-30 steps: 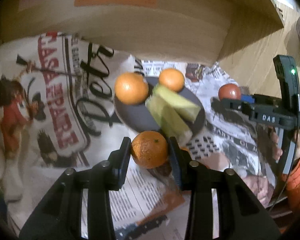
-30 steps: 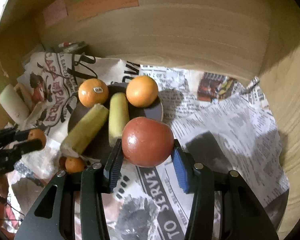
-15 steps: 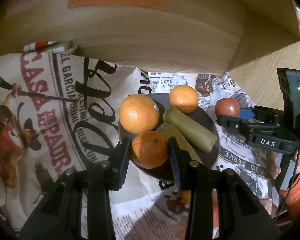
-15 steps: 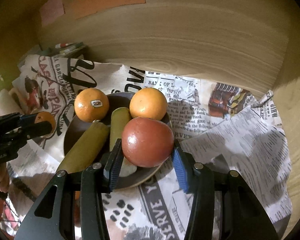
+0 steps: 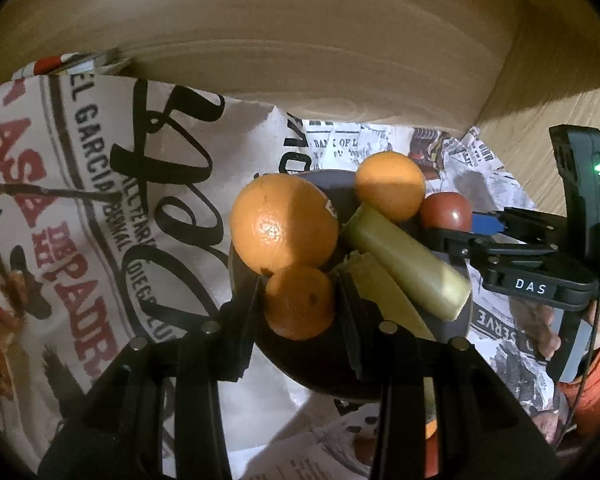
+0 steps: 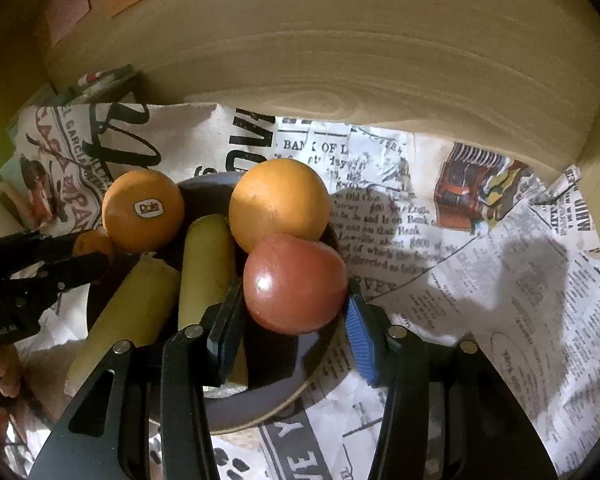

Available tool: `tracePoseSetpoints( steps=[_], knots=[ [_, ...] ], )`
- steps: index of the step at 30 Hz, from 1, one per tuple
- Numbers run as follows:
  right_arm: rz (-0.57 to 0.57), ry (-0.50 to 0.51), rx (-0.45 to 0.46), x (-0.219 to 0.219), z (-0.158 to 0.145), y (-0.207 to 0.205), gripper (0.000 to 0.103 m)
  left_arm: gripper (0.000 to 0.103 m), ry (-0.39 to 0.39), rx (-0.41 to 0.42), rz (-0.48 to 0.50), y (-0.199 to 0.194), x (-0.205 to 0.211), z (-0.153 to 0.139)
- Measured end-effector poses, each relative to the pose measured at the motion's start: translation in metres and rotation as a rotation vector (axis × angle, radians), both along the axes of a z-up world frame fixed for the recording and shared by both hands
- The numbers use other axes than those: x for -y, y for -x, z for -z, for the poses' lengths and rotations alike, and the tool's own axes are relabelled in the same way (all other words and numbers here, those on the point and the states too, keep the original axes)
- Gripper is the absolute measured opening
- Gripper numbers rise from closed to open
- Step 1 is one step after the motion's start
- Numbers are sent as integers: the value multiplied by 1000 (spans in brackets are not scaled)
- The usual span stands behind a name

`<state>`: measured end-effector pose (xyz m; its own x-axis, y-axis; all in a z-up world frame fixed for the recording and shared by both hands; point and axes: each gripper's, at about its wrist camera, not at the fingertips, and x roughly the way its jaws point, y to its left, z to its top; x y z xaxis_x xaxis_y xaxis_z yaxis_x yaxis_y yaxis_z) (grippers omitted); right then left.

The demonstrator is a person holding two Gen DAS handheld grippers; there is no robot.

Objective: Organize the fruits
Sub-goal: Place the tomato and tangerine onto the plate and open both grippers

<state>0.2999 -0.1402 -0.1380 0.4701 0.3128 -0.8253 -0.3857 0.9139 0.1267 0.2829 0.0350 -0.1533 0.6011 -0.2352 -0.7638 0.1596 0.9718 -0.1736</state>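
A dark plate (image 5: 308,376) (image 6: 260,408) on newspaper holds two big oranges (image 5: 284,222) (image 5: 390,186) and two yellow-green stalks (image 5: 408,266) (image 6: 206,264). My left gripper (image 5: 300,304) is shut on a small orange (image 5: 300,306) over the plate's near left part, touching the big orange. My right gripper (image 6: 294,284) is shut on a red tomato (image 6: 294,282) over the plate's right side, against the far orange (image 6: 280,204). The Dole-stickered orange (image 6: 142,208) sits at the left. Each gripper shows in the other's view (image 5: 460,236) (image 6: 88,252).
A wooden wall (image 5: 300,60) (image 6: 360,60) stands right behind the plate. Crumpled newspaper (image 5: 80,208) (image 6: 500,280) covers the surface on both sides. More small fruit (image 5: 430,426) lies on the paper near the plate's front edge.
Both grippers have moved forward with their fruit, from beside the plate to over it. The small orange now touches the big orange; the tomato sits against the far orange.
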Motion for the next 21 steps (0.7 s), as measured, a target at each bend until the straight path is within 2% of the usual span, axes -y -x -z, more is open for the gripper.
tracePoseSetpoints(
  steps=[10,15,21],
  knots=[
    [-3,1,-5,-4,-1,0,47,38,1,10,-1,3,1,-3],
    [-17,3,37,-6,-17,12,47,39,21,34,-13,15,-3,-15],
    [-29,-27,99,-9,-45,41,47,48,23,99,-19,47,-7,-37]
  ],
)
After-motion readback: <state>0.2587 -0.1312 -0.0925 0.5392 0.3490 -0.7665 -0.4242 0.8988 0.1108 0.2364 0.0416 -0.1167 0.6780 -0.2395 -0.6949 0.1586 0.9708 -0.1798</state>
